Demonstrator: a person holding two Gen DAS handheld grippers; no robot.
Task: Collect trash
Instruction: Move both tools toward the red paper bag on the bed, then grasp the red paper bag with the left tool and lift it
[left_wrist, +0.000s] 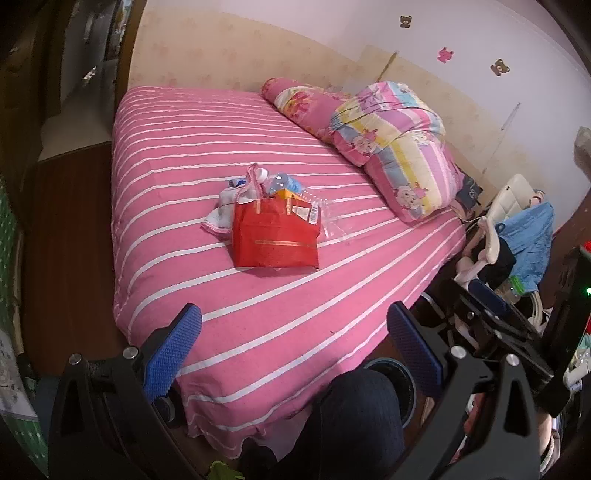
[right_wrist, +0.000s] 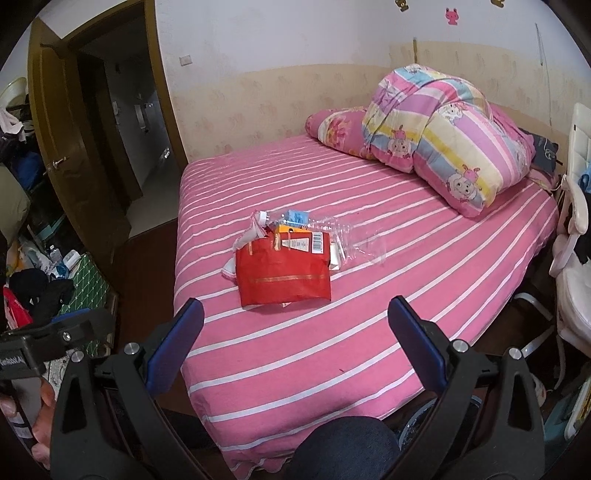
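Bedroom, papered lower wall, animal stickers above; brown wooden door ajar at one side.

Surface: bed with pink white-striped cotton sheet (right_wrist: 369, 332), smooth, slightly rumpled at the corner.

Item 1: red glossy paper gift bag with gold band (right_wrist: 283, 275), lying flat near the bed's middle, mouth toward the wall, creased and soft-sided. Orange carton with barcode label (right_wrist: 303, 242) protrudes from its mouth.

Item 2: clear crushed plastic bottle with white cap (right_wrist: 280, 219), partly behind the bag, touching it; thin, springy, likely slippery.

Item 3: clear crinkled plastic wrapper (right_wrist: 364, 242), just beside the bag on the pillow side; flimsy, hard to see against the stripes.

Item 4: white cloth with pink crocheted edge (left_wrist: 221, 216), limp, tucked against the bag's other side.

Item 5: folded pastel cartoon-print quilt (right_wrist: 454, 147), puffy, at the headboard, well apart from the trash.

Left tongs (left_wrist: 295, 343): blue ribbed pads spread wide, holding nothing, short of the bed's corner.

Right tongs (right_wrist: 295, 343): likewise spread wide, empty, over the near edge.

Step, judged: approach, no trash gathered yet. Next move calls for reaching forward to the cluster and pinching a loose piece, the wrapper or bottle, while the bag is steadied.
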